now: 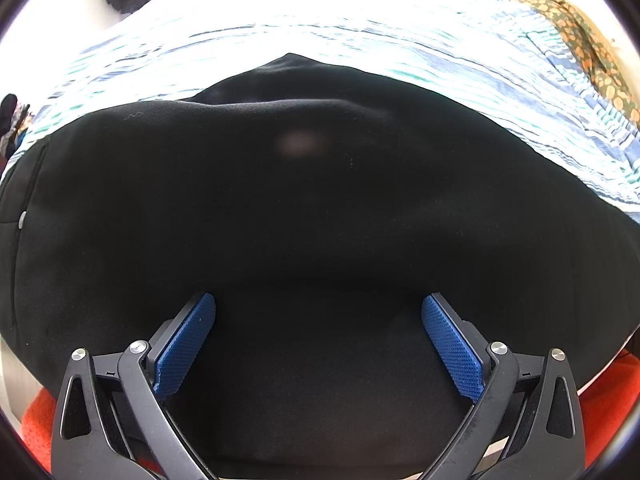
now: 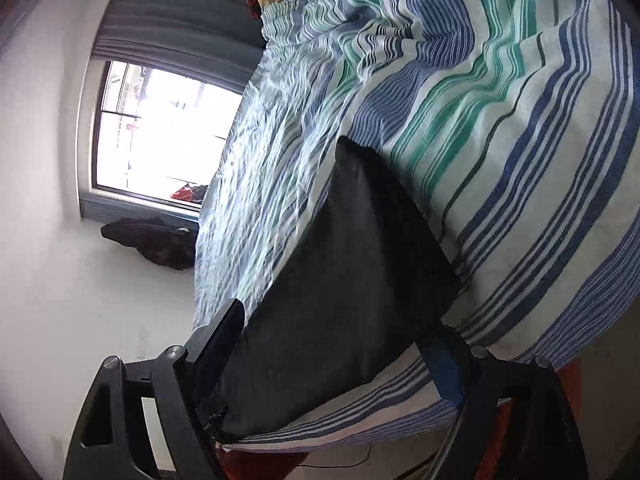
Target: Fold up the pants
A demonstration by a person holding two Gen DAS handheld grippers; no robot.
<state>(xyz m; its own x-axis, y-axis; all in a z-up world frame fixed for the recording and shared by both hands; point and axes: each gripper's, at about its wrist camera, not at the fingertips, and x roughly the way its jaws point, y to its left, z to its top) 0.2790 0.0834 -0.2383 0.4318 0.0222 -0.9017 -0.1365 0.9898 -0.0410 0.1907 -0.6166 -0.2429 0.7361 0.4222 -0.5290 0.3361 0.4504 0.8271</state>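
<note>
The black, soft-cloth pants (image 1: 312, 208) lie flat on the blue, green and white striped bedsheet (image 1: 500, 80), near the bed's edge, already doubled into a compact dark slab by my reading. My left gripper (image 1: 318, 334) hangs just over them, blue pads spread wide, nothing pinched. My right gripper (image 2: 344, 344) straddles the near end of the cloth (image 2: 340, 280), fingers wide apart; I see no pad pressing. I judge another fold is in hand: next I must close both on the near edge and carry it across evenly.
</note>
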